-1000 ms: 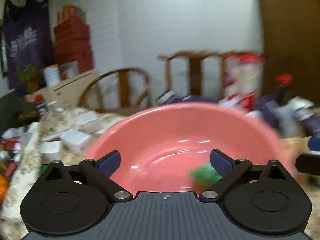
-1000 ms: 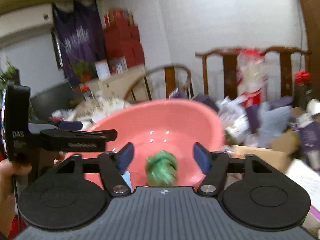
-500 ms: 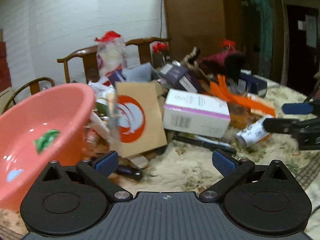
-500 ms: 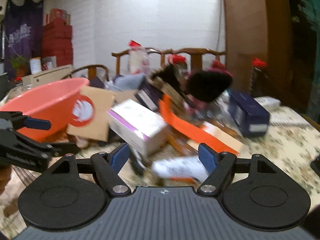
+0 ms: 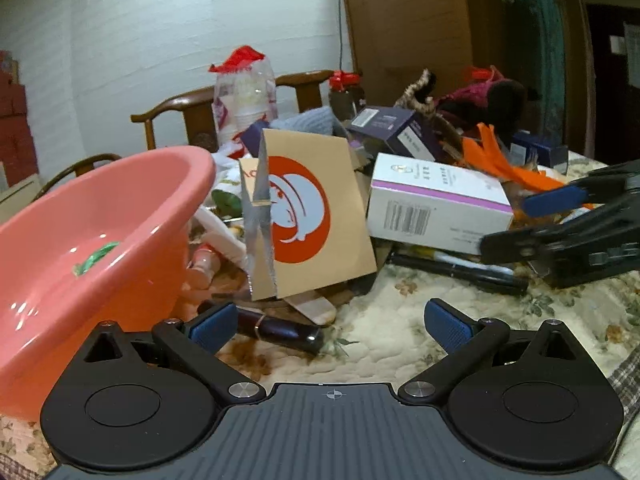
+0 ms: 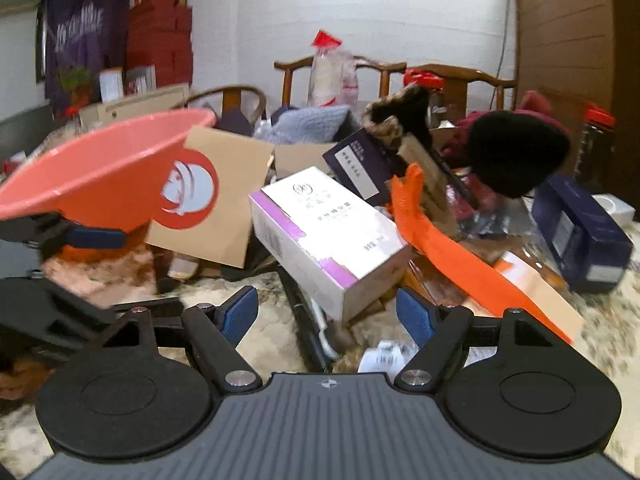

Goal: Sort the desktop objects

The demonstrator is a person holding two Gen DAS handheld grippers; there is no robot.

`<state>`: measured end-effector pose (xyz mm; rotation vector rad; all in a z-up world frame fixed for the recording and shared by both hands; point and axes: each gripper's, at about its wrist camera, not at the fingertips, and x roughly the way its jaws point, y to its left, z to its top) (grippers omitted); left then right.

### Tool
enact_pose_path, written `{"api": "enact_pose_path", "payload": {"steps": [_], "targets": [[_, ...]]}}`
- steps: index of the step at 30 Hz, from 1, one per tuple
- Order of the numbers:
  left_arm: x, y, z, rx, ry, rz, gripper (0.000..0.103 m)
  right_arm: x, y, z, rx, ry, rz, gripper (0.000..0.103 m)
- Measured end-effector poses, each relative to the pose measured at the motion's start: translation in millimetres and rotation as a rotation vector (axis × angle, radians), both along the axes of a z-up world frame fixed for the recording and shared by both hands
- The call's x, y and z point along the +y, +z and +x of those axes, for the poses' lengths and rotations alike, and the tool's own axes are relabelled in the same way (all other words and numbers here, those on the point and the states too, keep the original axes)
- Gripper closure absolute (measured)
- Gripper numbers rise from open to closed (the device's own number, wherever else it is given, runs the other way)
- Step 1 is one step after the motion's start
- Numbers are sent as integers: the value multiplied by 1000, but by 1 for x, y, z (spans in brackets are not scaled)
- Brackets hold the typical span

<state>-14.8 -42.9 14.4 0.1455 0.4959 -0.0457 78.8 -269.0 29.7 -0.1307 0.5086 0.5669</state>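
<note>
Dim indoor light, fisheye-bent edges, right wrist view motion-blurred

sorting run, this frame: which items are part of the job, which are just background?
Job: pink basin, green thing inside it, white box, brown envelope, dark pen, blue box.

Background: wooden chairs, red cartons, purple banner.

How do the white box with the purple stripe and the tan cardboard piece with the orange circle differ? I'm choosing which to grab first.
The white box is closed and lies flat; the tan cardboard piece is thin and leans upright. The box shows a barcode; the cardboard a logo. Both are beside the pink basin.
</note>
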Motion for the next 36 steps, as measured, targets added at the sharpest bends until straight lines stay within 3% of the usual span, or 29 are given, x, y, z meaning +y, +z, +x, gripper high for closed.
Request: {"api": "enact_pose_path", "payload": {"steps": [4,7,9,13,15,19,23,28,32,36], "targets": [[4,2,0,3,1,-13,0,10,1,18,-40,-6,-30,23],[6,2,2,5,7,-10,0,17,6,29,-83,14,-47,13],[6,2,3,7,12,-13,0,22,7,40,-82,29,-57,8],[8,0,5,15,27,-7,0,31,2,57,-56,92,-99,8],[8,0,7,20,36,0,0,31,1,55,-57,82,-92,10],[12,0,10,28,47,-18,0,24,0,33,-12,53,-87,26],[14,0,11,24,61,-21,0,3,-1,3,11,21,-30,28],[8,-3,12,7,86,13,0,-20,-9,2,75,-33,92,27],[9,4,2,-26,45,-57,0,-27,-2,8,175,38,177,30],[9,4,0,-7,55,-46,0,-21,2,-6,153,160,146,31]]}}
